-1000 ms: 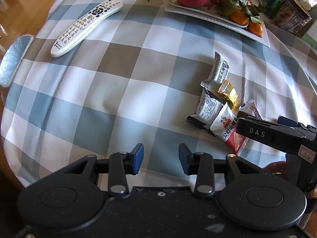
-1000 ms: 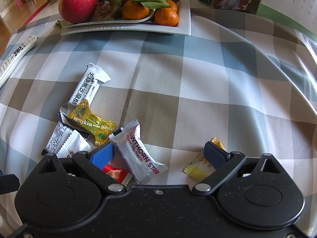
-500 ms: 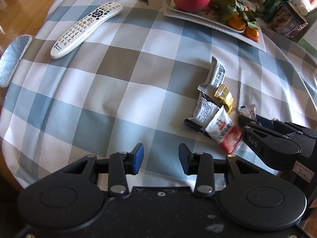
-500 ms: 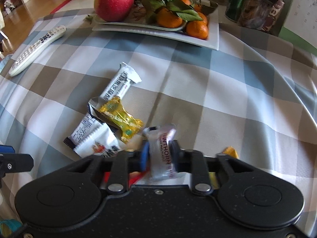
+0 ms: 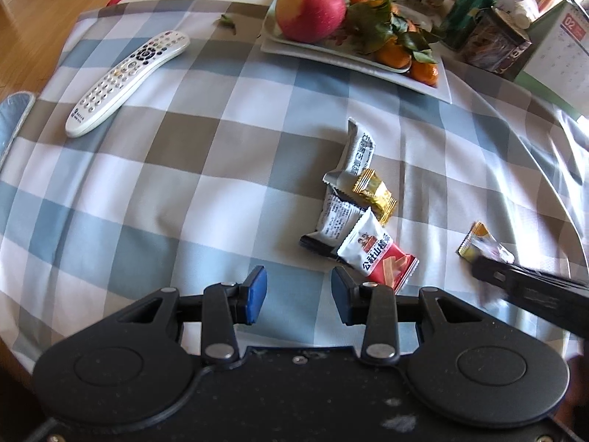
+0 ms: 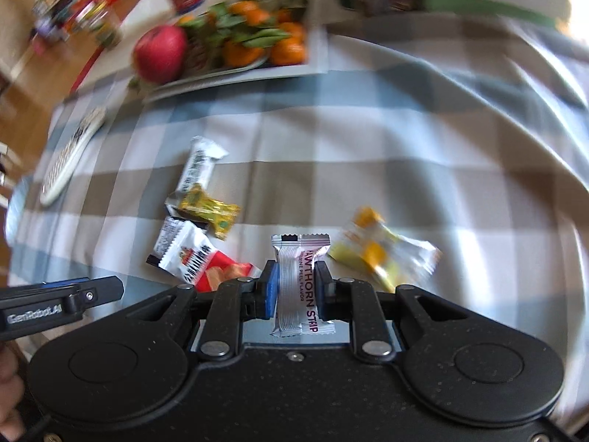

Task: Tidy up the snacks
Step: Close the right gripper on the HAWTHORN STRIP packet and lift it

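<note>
The right tongs (image 6: 294, 291) pinch the hawthorn strip (image 6: 300, 287) at lower centre; the left tongs (image 5: 298, 294) stand spread, empty, above the worktop (image 5: 184, 184)

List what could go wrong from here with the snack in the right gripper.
1. The right gripper pinches the hawthorn strip by its slippery foil wrapper alone; it may slide out.
2. The view is motion-blurred: a quick swing could shake the strip loose.
3. The yellow candy lies close by; a low pass may knock it toward the tablecloth edge.
</note>
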Motion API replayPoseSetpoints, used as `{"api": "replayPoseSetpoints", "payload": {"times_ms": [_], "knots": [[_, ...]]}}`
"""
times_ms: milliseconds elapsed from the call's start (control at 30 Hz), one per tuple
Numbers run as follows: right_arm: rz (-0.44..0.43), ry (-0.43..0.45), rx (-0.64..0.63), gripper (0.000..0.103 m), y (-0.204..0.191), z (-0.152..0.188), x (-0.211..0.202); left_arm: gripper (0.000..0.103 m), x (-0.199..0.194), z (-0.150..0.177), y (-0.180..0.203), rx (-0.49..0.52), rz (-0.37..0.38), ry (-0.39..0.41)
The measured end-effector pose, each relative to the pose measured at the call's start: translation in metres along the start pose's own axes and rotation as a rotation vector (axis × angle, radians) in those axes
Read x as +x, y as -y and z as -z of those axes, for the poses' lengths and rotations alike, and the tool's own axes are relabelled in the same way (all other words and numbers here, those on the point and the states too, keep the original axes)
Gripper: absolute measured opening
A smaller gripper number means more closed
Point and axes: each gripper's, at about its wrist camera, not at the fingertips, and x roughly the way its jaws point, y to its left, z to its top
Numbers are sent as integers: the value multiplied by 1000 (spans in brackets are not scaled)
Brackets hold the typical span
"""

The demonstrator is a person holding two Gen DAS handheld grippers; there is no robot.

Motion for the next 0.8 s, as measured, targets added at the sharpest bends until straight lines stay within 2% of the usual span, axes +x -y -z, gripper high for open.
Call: {"api": "replayPoseSetpoints", "payload": {"times_ms": [100,333,500,600,667,800], "knots": [[19,-32,102,28,24,9,-11,40,-2,0,0,0,16,21],[85,-56,230,28,70,34,-17,40,0,3,8,28,20,51],[144,-146,273,28,93,43,-4,40,7,11,22,72,62,32],[141,-180,308,28,99,45,-2,40,14,12,28,83,45,32],[121,-186,315,28,96,44,-4,40,16,9,26,68,28,42],[123,-156,281,28,85,42,-13,40,21,-3,14,-39,15,45]]}}
